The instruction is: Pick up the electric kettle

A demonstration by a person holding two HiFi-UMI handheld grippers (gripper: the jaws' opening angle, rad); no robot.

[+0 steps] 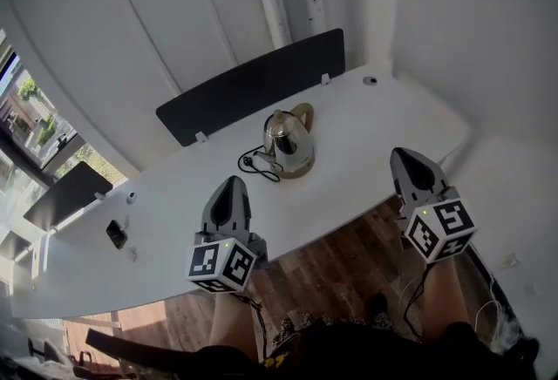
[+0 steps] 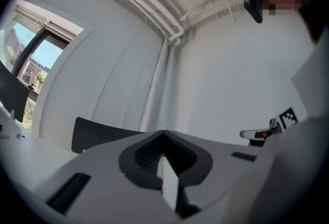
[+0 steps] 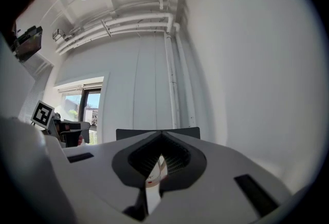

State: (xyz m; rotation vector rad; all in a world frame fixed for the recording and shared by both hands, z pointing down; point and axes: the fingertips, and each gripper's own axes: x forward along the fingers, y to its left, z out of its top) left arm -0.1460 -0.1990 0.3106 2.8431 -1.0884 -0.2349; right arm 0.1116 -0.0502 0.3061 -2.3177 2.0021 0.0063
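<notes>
A long white worktop (image 1: 174, 195) ran diagonally across the frame. A rounded stainless-steel electric kettle (image 1: 288, 141) with a pale handle stood upright near its middle. A thin black power cord (image 1: 255, 164) lay looped just to the kettle's left. Behind them, a dark upright divider panel (image 1: 253, 86) stood along the far edge. A small flat black object (image 1: 116, 234) lay well apart, toward the left end. The grey left tool (image 1: 232, 183) hovered over the near edge. The grey right tool (image 1: 404, 153) hovered by the worktop's right end, its body over brown plank floor (image 1: 340, 252). Both tapered to closed, empty tips.
</notes>
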